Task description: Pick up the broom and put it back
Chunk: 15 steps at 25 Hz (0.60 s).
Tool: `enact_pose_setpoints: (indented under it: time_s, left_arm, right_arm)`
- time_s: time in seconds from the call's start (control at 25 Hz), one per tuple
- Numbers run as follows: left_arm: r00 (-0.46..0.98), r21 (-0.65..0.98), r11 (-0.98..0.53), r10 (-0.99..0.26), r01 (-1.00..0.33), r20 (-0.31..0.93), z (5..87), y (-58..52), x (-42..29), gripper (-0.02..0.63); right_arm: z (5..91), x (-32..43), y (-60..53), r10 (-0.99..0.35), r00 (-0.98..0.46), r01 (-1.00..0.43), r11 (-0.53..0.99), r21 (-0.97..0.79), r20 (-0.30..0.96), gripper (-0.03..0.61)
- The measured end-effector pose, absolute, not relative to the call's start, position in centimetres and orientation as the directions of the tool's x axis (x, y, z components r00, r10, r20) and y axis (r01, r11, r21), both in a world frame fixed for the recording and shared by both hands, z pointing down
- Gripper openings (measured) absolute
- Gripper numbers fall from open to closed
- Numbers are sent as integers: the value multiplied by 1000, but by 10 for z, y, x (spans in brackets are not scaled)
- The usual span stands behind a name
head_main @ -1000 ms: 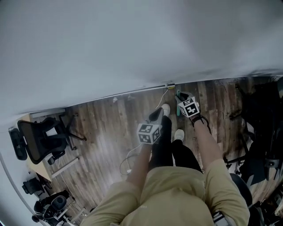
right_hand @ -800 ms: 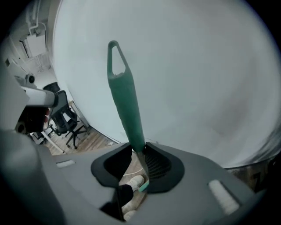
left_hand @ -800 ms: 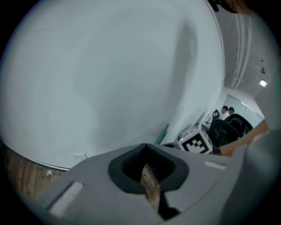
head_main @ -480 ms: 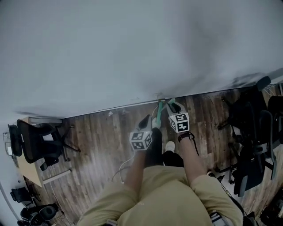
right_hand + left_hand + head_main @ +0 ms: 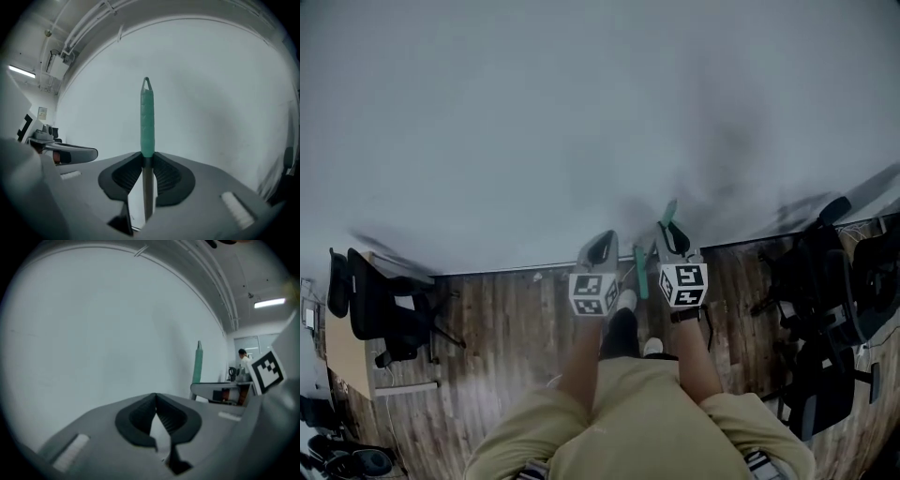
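The broom's green grip stands upright in front of the white wall, its grey shaft running down between the pads of my right gripper. Those jaws are closing and the pads press on the shaft. In the head view the right gripper is raised against the wall with the green grip poking above it. My left gripper hangs beside it on the left, apart from the broom. Its fingertips meet with nothing between them. From the left gripper view the broom grip rises to the right.
A white wall fills the upper half, meeting a wood floor. Black office chairs stand at the left and right. A pale desk corner sits far left. A person stands in the distance.
Both grippers have risen from near the floor to up against the wall. The broom has come up with the right gripper, its green grip now above the jaws.
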<state>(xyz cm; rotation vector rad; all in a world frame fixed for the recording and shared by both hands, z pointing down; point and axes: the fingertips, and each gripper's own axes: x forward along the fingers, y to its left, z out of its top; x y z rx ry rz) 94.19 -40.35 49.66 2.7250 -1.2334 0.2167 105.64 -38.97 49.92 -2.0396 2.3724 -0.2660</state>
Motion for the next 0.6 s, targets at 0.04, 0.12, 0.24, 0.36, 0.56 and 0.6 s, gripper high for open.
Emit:
enact_pose_setpoints:
  time_s: [0.04,0.12,0.24,0.36,0.56,0.6]
  left_arm:
    - [660,64,-660,-733,-749,165,482,-402,945,2]
    - [675,56,-674,-729,-737,117,454,-397,949,3]
    - [680,53,-678,-731,-733,61,423,-392,950,2]
    - [667,61,-664,-744,-745,47,406,-388,946,2]
    - [664,13,-665,-746,-747,47,397,-375,938,2]
    - [661,16,-661,-750,-750,36,396,-374,933,2]
  right_arm:
    - [485,1057,-388,-984,-152,-982,140,-124,89,80]
    - [457,1056,-383,-988,-146,-984,140,-109,52,80]
    - [420,1055,-375,-988,-152,-985,151,-82,3,78]
    - [395,1055,-366,-986,-161,-984,162,-67,-33,78]
    - [377,1048,-355,-980,-190,-980,193,-56,-52,80]
    - [377,1043,-354,-978,-201,-978,204,-54,-55,80]
